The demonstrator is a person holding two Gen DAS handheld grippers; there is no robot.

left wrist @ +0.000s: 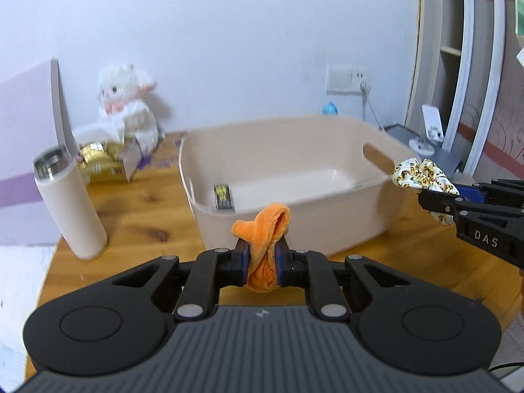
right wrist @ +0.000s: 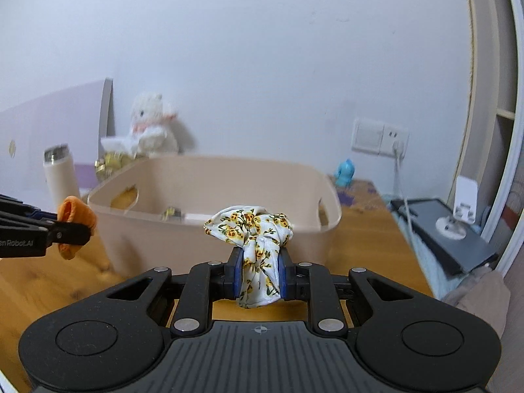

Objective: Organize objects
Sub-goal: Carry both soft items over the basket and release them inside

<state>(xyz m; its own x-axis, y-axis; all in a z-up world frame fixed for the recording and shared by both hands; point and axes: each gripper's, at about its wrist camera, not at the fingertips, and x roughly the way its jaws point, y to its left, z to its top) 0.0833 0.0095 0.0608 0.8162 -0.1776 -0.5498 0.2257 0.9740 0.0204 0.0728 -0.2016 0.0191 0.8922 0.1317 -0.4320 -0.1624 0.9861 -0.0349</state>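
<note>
Level, both hand-held grippers (left wrist: 262,258) (right wrist: 260,273) clamp scrunchies (left wrist: 267,229) (right wrist: 255,229) near bin (left wrist: 294,196).

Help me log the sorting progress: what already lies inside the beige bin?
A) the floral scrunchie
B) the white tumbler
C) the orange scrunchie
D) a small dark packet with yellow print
D: a small dark packet lies on the floor of the beige bin; both scrunchies are clamped in the tongs outside it.

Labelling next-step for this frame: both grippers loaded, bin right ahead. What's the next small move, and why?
Probably carry both grippers forward over the beige plastic bin's near rim. The left gripper is shut on the orange fleece scrunchie, the right gripper on the white floral fabric scrunchie, and both hang short of the rim, outside the bin, so a release now would likely miss it.
</note>
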